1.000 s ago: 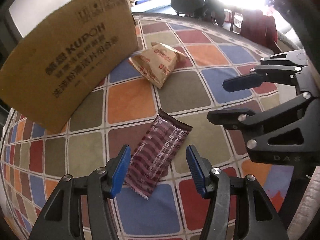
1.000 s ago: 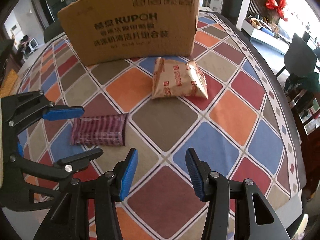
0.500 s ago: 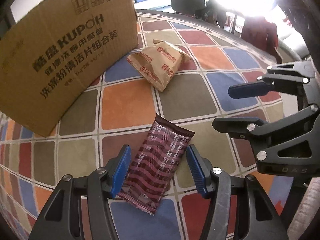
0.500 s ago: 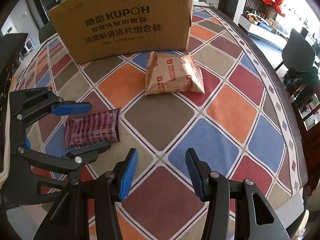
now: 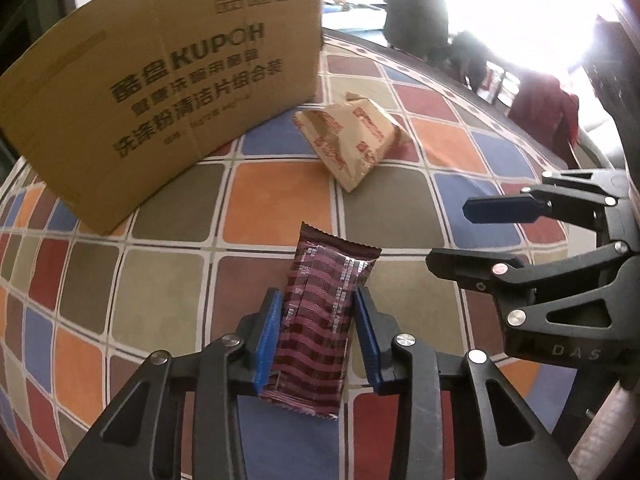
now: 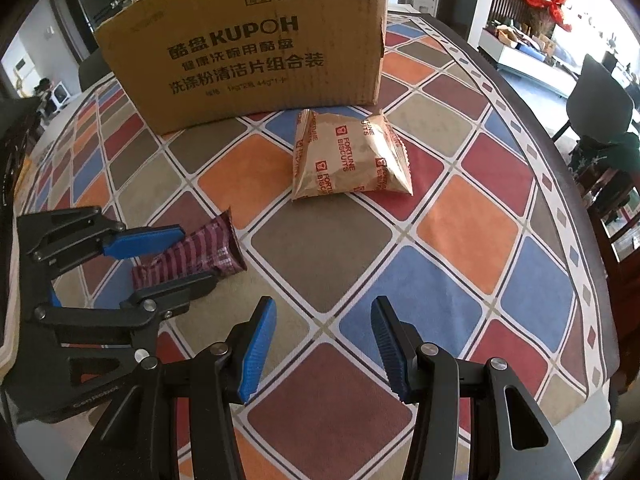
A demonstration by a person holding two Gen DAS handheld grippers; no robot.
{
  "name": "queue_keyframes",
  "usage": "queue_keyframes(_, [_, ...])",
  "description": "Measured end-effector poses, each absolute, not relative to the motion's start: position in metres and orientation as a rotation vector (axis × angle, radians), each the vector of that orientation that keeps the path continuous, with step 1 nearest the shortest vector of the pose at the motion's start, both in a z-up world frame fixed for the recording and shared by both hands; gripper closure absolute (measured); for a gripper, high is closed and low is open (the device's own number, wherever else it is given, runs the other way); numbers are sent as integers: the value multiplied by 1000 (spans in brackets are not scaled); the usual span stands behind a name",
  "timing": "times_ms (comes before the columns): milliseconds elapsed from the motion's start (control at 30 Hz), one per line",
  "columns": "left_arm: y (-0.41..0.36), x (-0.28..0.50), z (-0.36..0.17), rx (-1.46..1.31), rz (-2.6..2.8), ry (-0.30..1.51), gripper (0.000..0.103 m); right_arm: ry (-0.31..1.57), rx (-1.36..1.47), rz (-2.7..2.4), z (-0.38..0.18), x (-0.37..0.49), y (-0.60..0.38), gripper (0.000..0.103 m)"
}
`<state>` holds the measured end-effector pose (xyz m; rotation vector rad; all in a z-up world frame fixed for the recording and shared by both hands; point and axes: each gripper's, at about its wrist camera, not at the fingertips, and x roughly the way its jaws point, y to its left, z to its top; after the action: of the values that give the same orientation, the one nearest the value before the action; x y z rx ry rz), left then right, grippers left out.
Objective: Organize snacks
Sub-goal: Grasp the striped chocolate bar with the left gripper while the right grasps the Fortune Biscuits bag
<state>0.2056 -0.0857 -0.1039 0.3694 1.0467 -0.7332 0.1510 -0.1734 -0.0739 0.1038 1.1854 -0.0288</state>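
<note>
While the left wrist view is looked at first, the left gripper (image 5: 316, 328) is seen closed on the dark striped snack bar (image 5: 320, 320). The two blue pads (image 5: 266, 336) are pressed against the long sides of the wrapper. The near end of the bar is held between them, and the far end sticks out over the checked tablecloth (image 5: 276, 196). Only a soft wrapper is pinched, so the bar could slip out if it is lifted fast. It could also be squashed if it is squeezed too hard. The cardboard box (image 5: 160, 80) is seen standing behind, with its top out of view, so it cannot be told if it is open. The far end of the bar could be bumped on the box wall if it is not raised high enough. The right gripper (image 5: 456, 236) is seen close by on the right, and the two tools could be knocked together.

In the right wrist view, the right gripper (image 6: 324, 340) is seen with its jaws wide apart and nothing held. The tan biscuit bag (image 6: 348, 156) is seen lying flat ahead, just in front of the box (image 6: 248, 40). The bag is puffy and wide, so it could be pushed away or popped if it is grabbed badly. The left gripper (image 6: 176, 256) is seen at the left with the bar (image 6: 208, 248) in it.
</note>
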Motion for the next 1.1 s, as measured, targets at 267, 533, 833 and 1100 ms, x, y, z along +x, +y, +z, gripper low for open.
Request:
queue_keyframes(267, [-75, 207, -93, 255, -662, 1036, 69, 1146, 123, -15, -69, 153, -178, 53])
queue_keyframes(533, [-70, 211, -70, 150, -572, 981, 70, 1052, 146, 9, -55, 163, -187, 34])
queue_keyframes(833, [-70, 228, -64, 73, -468, 962, 70, 1002, 124, 2, -49, 200, -201, 30])
queue_keyframes(1100, [-69, 245, -70, 9, -409, 971, 70, 1042, 91, 16, -61, 230, -206, 29])
